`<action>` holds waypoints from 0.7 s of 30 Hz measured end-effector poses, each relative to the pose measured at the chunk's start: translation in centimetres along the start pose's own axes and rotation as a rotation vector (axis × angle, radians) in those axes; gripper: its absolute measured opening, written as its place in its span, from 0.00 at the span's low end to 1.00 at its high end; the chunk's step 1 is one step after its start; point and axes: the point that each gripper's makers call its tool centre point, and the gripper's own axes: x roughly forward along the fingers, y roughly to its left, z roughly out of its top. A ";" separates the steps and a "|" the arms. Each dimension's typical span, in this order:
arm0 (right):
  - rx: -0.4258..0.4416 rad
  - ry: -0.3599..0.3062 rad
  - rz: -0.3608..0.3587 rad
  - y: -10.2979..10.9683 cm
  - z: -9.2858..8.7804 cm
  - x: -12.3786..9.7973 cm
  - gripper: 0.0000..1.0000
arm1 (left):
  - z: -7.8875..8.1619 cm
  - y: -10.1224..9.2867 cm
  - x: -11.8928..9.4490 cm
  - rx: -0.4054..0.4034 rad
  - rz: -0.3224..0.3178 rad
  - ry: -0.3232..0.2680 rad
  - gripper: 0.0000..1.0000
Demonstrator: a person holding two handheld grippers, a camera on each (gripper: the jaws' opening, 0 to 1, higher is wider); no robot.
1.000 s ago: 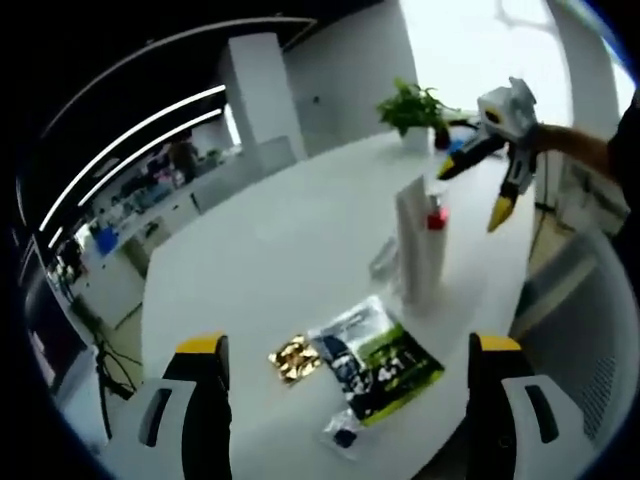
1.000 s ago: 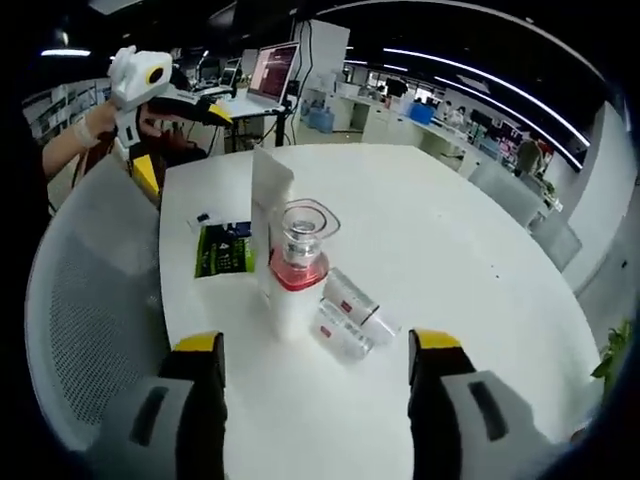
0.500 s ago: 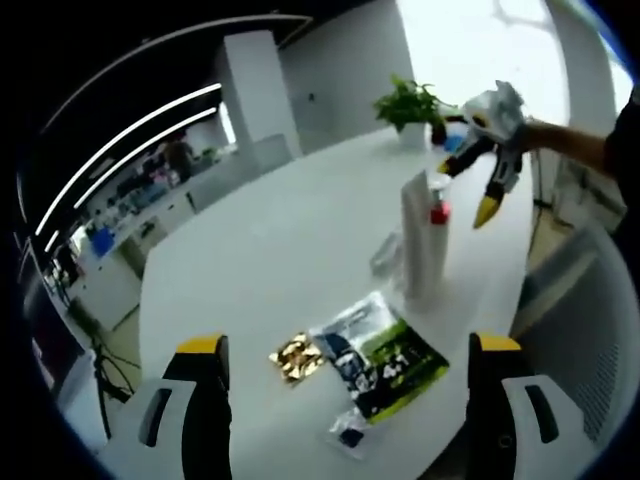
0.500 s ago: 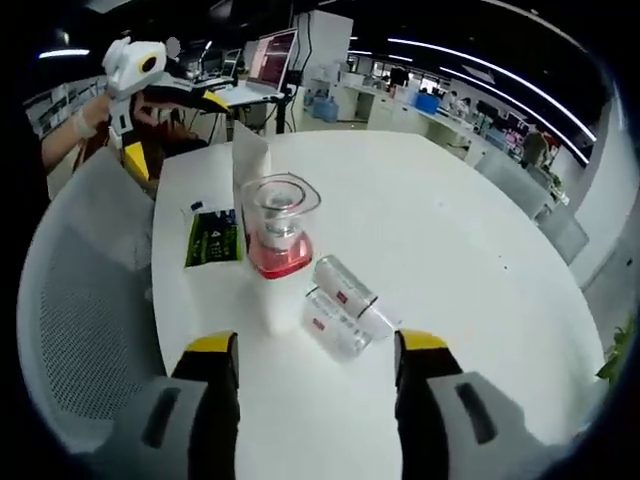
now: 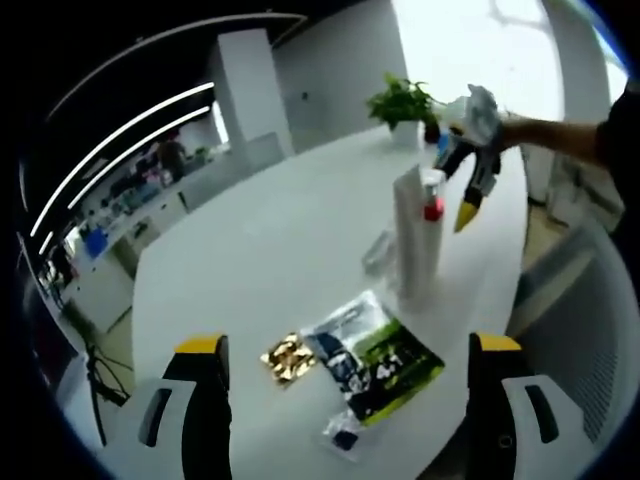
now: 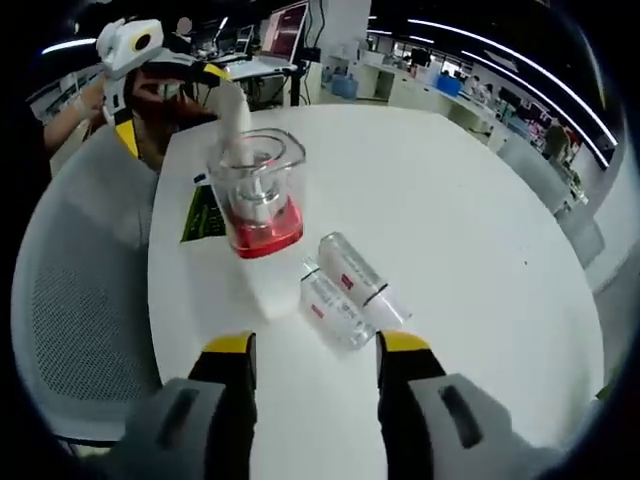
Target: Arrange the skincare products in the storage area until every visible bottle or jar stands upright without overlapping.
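Left gripper (image 5: pixel 345 400): grey plastic jaws, black inner faces, yellow tips. Right gripper (image 6: pixel 315 400): same build; white housing and yellow-tipped black jaws seen in the left gripper view. Dark sleeve (image 5: pixel 622 125) on the person's arm.

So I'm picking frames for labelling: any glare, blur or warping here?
Left gripper view: window blown out white, table edges bowed by fisheye, right gripper slightly smeared. Right gripper view: pump bottle looms large and soft; lying bottles are sharper.
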 end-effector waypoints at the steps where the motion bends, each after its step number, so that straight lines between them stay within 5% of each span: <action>1: -0.008 0.004 0.008 0.0 0.1 0.2 0.46 | 0.0 0.0 0.0 -0.002 0.001 -0.001 0.97; 21: -0.174 0.133 0.137 -0.8 -0.4 4.4 0.38 | -0.9 -1.2 -0.1 -0.025 -0.015 0.002 0.97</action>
